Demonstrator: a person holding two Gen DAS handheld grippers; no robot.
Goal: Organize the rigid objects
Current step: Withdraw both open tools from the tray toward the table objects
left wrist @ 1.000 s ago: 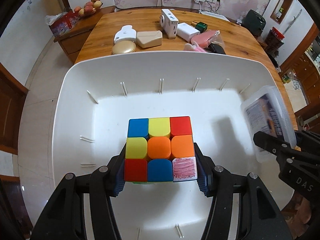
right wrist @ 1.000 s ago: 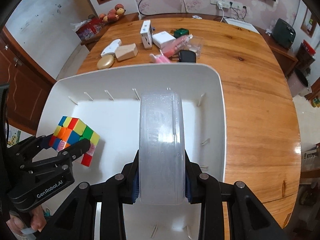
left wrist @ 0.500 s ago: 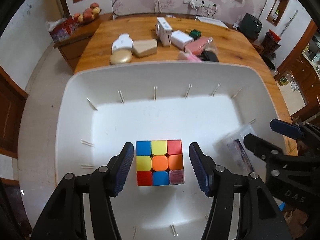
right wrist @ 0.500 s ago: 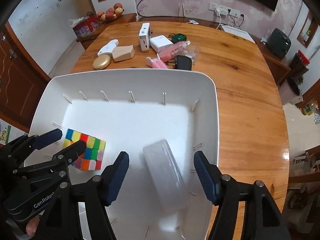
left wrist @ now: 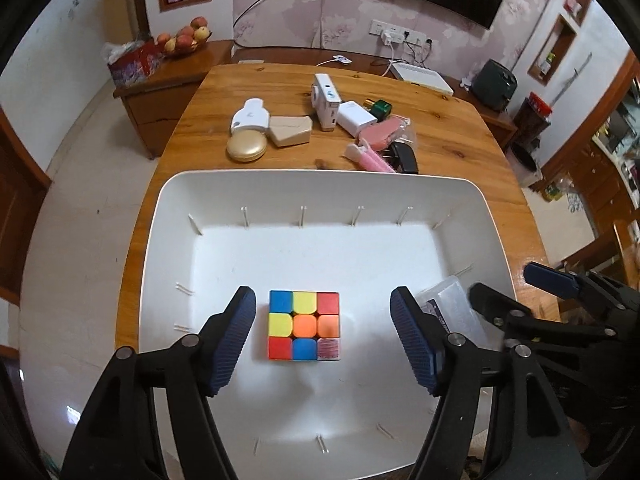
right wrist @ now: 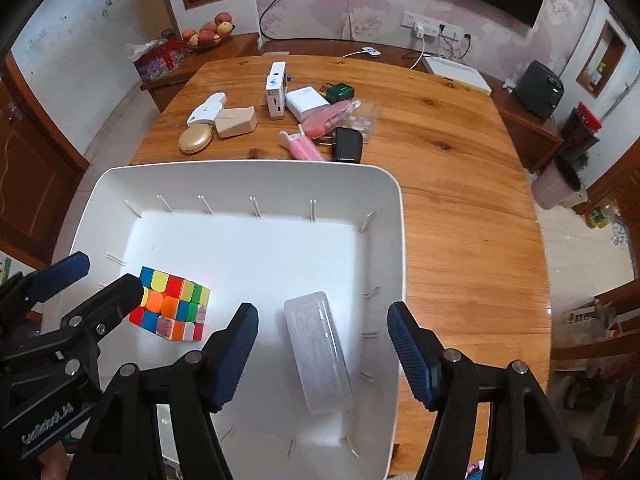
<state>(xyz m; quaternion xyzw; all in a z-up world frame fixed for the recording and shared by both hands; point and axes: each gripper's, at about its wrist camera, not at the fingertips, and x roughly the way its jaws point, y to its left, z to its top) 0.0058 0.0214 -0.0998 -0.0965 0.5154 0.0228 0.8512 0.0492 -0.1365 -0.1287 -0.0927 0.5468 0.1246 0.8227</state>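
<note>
while left claw widens, cube lies loose between pads — right claw wide over clear box

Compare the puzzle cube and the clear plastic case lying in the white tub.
The puzzle cube is opaque with many bright coloured squares; the clear plastic case is translucent and colourless. The cube is equal-sided; the case is long with rounded ends. The cube sits toward the tub's left, the case toward its right. Both rest, ungripped, on the white tub floor.

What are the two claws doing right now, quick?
Left claw: opening, empty; the puzzle cube sits loose in the white bin.
Right claw: open, empty; the clear plastic case lies in the bin.
</note>
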